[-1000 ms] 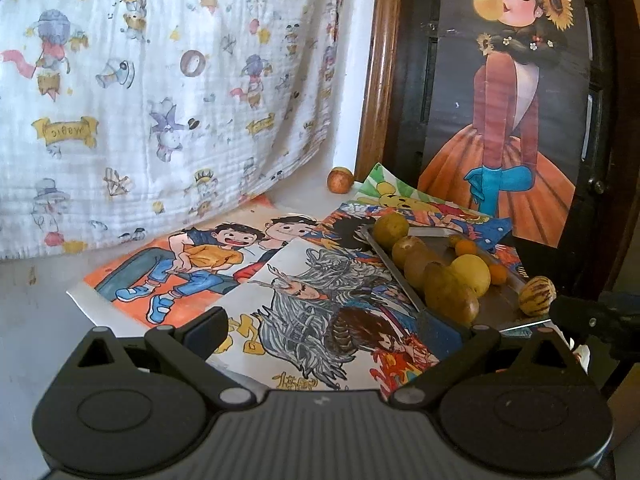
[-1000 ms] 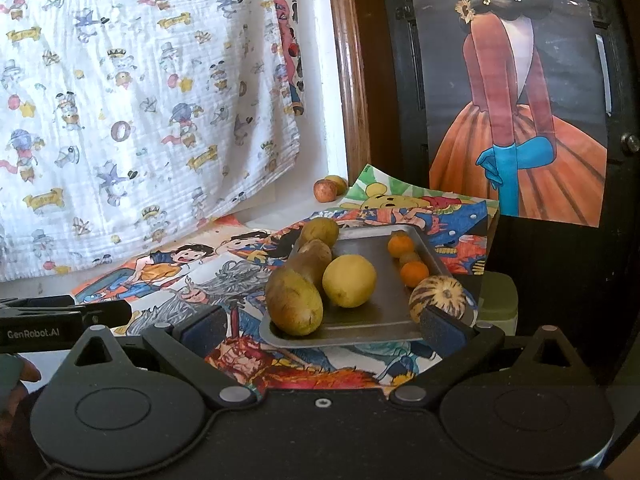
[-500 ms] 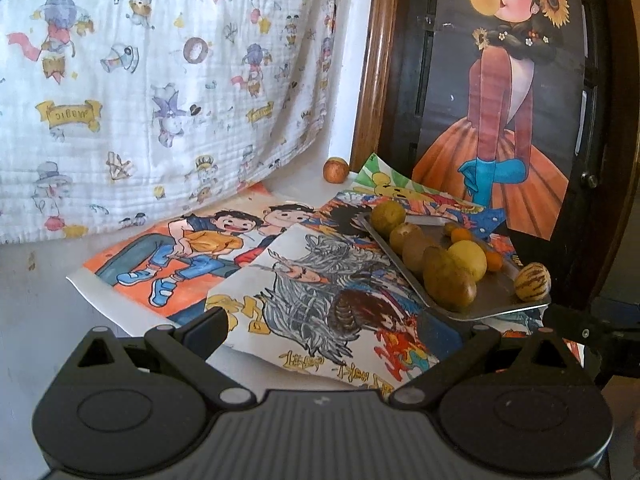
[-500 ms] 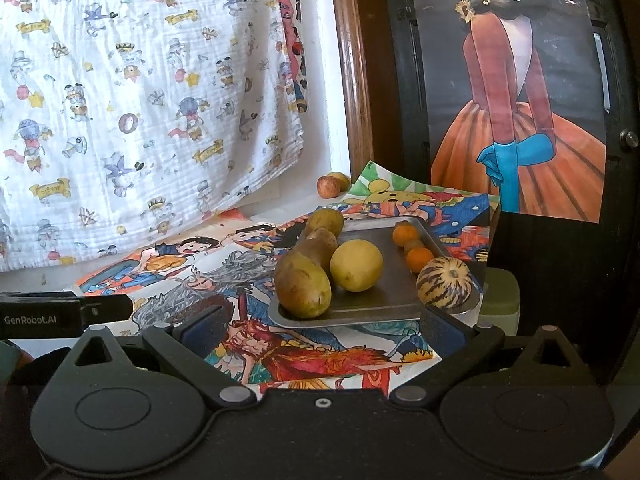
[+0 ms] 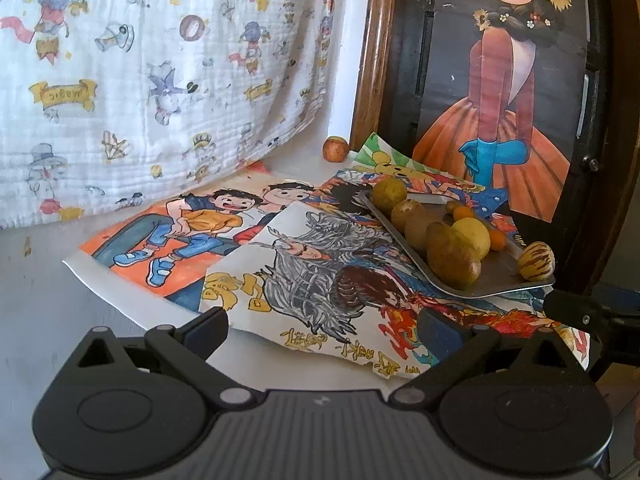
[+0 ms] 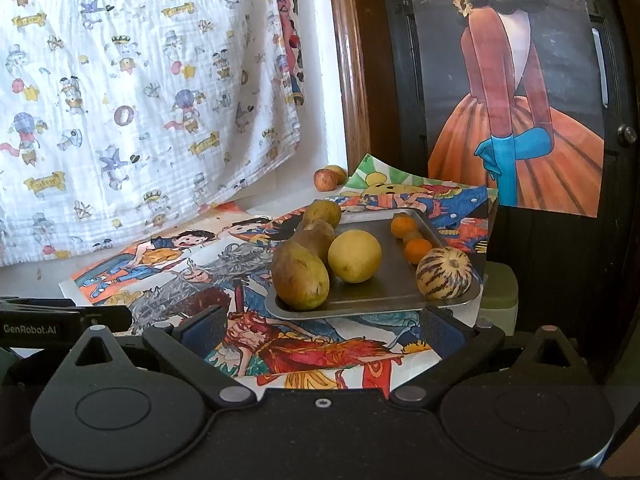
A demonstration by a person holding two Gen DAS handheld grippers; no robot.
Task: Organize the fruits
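Both tools hang back from the fruit with nothing between their fingers: the left tool (image 5: 322, 326) and the right tool (image 6: 322, 326) each stand with fingers spread wide apart. The task looks close to its end or paused between picks, since most fruit already sits on the metal tray (image 6: 384, 284), which rests on coloured drawings (image 5: 304, 276) spread over the tabletop (image 5: 40, 280). On the tray lie a brown pear-like fruit (image 6: 300, 274) at the near left, a yellow round fruit (image 6: 354, 256) touching it, a striped melon (image 6: 444, 274) at the near right corner, and small oranges (image 6: 418, 250) further back.

The likely next move is a long reach to the far wall, where fruit lies off the tray.

The left view shows one apple (image 5: 335, 149) there; the right view reveals a second fruit (image 6: 338, 172) tucked just behind the apple (image 6: 325, 180).
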